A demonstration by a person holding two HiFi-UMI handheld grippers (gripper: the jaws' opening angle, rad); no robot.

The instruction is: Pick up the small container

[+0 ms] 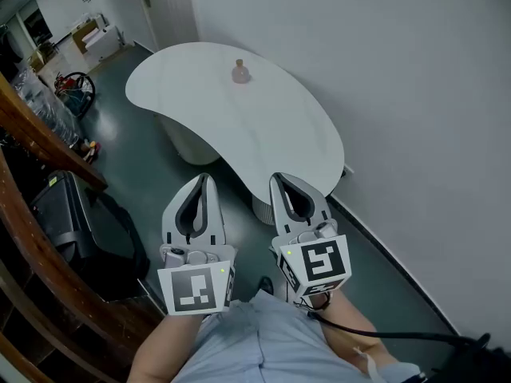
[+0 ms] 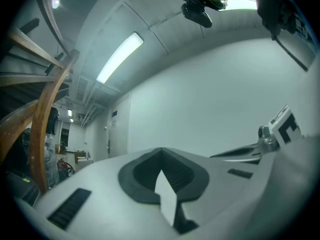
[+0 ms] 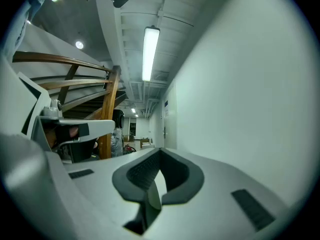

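A small pinkish container (image 1: 240,72) stands on the far part of a white kidney-shaped table (image 1: 271,138). Both grippers are held close to my body, well short of the table's near end. My left gripper (image 1: 207,177) has its jaws together with nothing between them. My right gripper (image 1: 276,178) is shut and empty as well. Each gripper view looks up at the wall and ceiling. In them the left gripper (image 2: 161,151) and the right gripper (image 3: 160,153) show closed tips. The container is hidden from both gripper views.
A plain white wall (image 1: 415,94) runs along the right. A wooden stair rail (image 1: 40,134) and dark bags (image 1: 72,222) lie at the left. Boxes and clutter (image 1: 76,46) sit at the far left. The floor (image 1: 152,158) is dark green.
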